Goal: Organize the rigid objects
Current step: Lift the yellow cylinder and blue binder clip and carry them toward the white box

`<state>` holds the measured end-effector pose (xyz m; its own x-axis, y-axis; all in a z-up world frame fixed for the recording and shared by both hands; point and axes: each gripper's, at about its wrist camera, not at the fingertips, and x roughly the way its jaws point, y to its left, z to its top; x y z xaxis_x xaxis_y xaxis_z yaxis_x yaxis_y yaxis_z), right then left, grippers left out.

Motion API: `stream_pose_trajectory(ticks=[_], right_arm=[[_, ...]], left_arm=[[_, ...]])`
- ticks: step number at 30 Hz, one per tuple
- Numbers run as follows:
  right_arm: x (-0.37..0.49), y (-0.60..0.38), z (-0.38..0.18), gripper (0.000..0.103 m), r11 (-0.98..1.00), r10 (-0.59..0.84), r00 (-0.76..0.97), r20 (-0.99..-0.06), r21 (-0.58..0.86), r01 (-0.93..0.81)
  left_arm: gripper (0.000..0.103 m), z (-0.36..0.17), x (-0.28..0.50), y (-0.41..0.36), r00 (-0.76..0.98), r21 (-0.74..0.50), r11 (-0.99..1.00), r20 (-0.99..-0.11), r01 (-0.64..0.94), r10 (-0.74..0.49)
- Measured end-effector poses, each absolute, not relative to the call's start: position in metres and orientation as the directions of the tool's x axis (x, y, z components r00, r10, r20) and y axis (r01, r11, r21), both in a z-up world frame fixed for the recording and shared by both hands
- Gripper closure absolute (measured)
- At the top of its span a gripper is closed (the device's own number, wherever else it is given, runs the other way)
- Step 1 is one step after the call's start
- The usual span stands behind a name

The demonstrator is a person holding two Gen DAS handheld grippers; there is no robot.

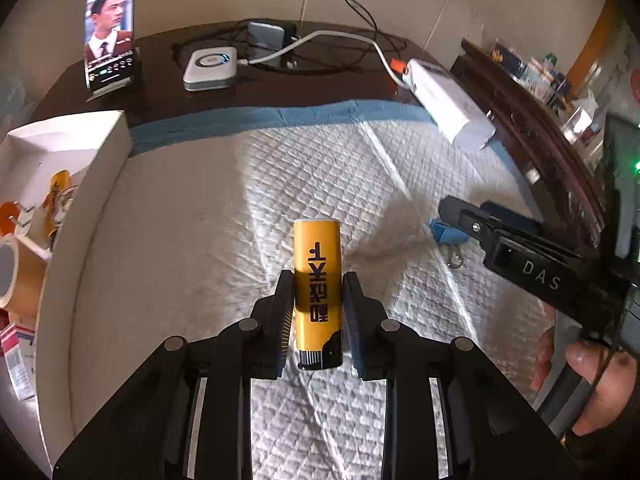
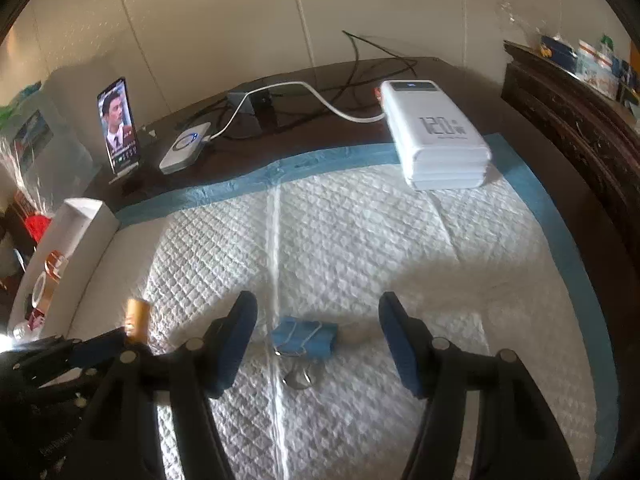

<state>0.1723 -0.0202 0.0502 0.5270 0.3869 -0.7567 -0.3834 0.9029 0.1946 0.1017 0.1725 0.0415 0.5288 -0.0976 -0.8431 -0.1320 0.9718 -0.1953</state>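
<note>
"DAS" printed in pale capitals on black body of right gripper (image 1: 460, 220), seen from left wrist view. Large digits "120" with small "W" shown on top face of white power bank (image 2: 438, 140). Black characters printed lengthwise on yellow tube (image 1: 317, 292); not legible.

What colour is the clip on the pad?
Blue clip, with silver wire handles; clearest in the right wrist view.

Pad (image 2: 360, 240) covers counter (image 2: 320, 80) front; box (image 2: 86, 216) at its left edge. Power bank (image 2: 436, 140) on pad's back-right corner, binder clip (image 2: 304, 338) near front.
</note>
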Motion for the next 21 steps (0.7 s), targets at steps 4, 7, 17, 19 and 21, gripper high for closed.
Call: stream_pose_trajectory(ticks=[4, 7, 17, 19, 21], right_arm=[[0.166, -0.027, 0.045, 0.039, 0.905, 0.385, 0.505, -0.773, 0.209, -0.370], [0.161, -0.017, 0.041, 0.039, 0.904, 0.374, 0.504, -0.779, 0.184, -0.387], [0.160, 0.005, 0.038, 0.069, 0.889, 0.326, 0.526, -0.785, 0.065, -0.454], [0.160, 0.000, 0.039, 0.069, 0.880, 0.356, 0.508, -0.784, 0.098, -0.465], [0.159, -0.005, 0.046, 0.069, 0.872, 0.385, 0.510, -0.769, 0.124, -0.473]], left_arm=[[0.080, 0.050, 0.092, 0.180, 0.555, -0.227, 0.963, -0.824, -0.142, -0.113], [0.080, 0.052, 0.088, 0.183, 0.563, -0.244, 0.958, -0.818, -0.153, -0.118], [0.080, 0.058, 0.083, 0.182, 0.575, -0.239, 0.960, -0.810, -0.145, -0.114], [0.080, 0.062, 0.080, 0.183, 0.584, -0.234, 0.962, -0.804, -0.143, -0.109], [0.080, 0.068, 0.076, 0.184, 0.597, -0.230, 0.963, -0.796, -0.142, -0.102]])
